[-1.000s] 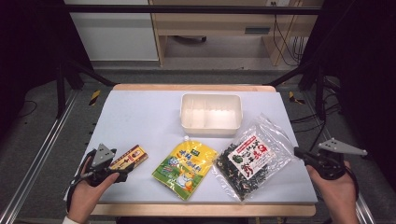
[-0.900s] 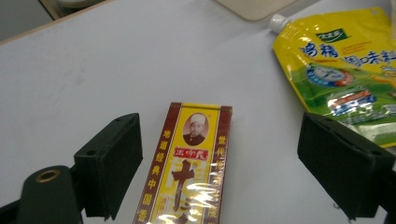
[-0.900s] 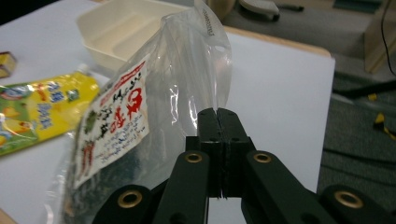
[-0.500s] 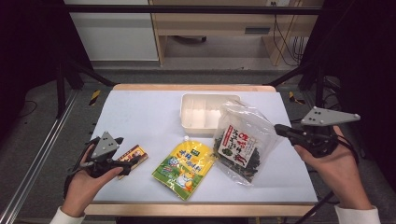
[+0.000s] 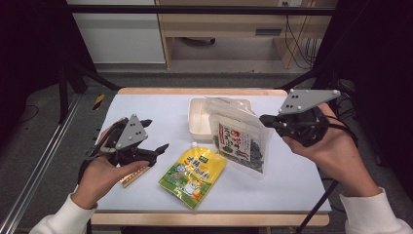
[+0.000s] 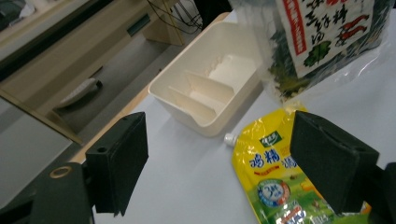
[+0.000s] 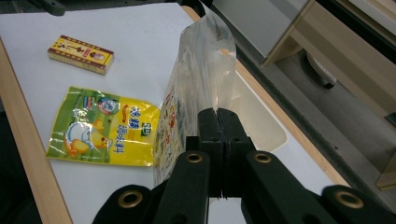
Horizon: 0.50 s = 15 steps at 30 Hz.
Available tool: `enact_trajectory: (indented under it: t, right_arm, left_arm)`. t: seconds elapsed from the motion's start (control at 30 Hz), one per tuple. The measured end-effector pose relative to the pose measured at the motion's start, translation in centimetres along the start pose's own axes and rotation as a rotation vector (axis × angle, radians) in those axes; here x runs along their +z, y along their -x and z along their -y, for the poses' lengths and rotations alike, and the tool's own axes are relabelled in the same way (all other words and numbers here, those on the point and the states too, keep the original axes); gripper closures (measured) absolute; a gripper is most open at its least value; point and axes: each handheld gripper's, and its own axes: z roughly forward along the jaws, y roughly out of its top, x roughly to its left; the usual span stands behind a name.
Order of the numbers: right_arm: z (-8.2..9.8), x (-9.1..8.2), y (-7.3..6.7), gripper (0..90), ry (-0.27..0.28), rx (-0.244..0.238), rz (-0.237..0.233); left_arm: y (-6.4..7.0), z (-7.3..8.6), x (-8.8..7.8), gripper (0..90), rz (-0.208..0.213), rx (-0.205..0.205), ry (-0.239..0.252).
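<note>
My right gripper (image 5: 264,119) is shut on the edge of a clear bag of dark seaweed (image 5: 238,139), which hangs tilted above the table in front of the cream divided container (image 5: 197,119). In the right gripper view the jaws (image 7: 218,126) pinch the bag's film (image 7: 196,70). My left gripper (image 5: 155,135) hovers above the table's left side. Its jaws have just been closing slightly but stand open with nothing between them (image 6: 224,156). A small yellow-and-red box (image 5: 134,176) lies partly hidden beneath that hand. A yellow pouch (image 5: 194,174) lies flat at front centre.
The white table (image 5: 156,105) has wooden edges. Dark frame rails stand on both sides, and a wooden shelf unit lies beyond the far edge. In the left gripper view the container (image 6: 210,88) sits ahead, with the pouch (image 6: 275,177) below and the hanging bag (image 6: 322,37) at upper right.
The right gripper has lifted the seaweed bag off the table and carried it up and left toward the container. The left hand has risen above the small box.
</note>
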Motion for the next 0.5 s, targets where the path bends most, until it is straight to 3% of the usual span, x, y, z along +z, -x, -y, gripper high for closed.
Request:
enact_trajectory:
  t: [0.23,0.5]
  right_arm:
    - [-1.7,0.6,-0.2,90.0,-0.003,-0.026,-0.022]
    - [-4.2,2.6,-1.3,90.0,0.007,-0.064,-0.088]
  left_arm:
    - [-0.7,-2.5,0.7,17.2,0.000,0.031,0.017]
    - [-1.6,-4.4,1.1,15.5,0.010,0.060,0.043]
